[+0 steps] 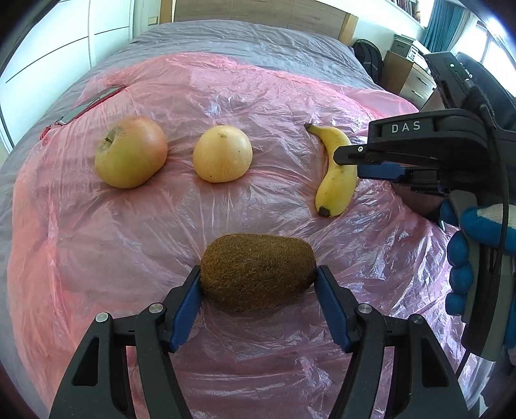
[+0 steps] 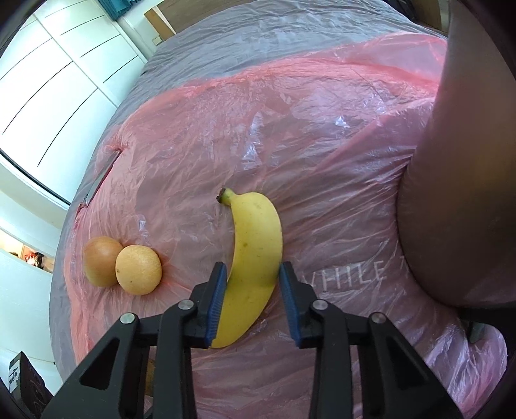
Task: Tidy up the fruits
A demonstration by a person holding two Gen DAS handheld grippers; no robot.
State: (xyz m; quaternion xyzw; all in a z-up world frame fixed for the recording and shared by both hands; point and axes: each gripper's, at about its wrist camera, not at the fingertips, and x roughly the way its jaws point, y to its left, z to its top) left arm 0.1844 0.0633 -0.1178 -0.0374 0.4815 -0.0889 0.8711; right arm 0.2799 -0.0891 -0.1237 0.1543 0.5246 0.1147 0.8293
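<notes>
Your left wrist camera looks steeply down along its fingers from close above the pink plastic sheet point(image 1: 258, 96), facing the far headboard. Your right wrist camera does likewise, further right. Both views share the banana point(image 1: 337, 174) and two round fruits.

Home bedroom, bed point(image 1: 245, 35) with wooden headboard point(image 1: 258, 13), white wardrobe doors point(image 2: 48, 80), curtain point(image 1: 443, 24)

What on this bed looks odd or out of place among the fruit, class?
A flat phone-like device lies under the pink plastic sheet at the far left, the only non-fruit there. The apple lies tipped, its stem hollow facing sideways. The banana shows small brown spots. Nothing is spilled.
</notes>
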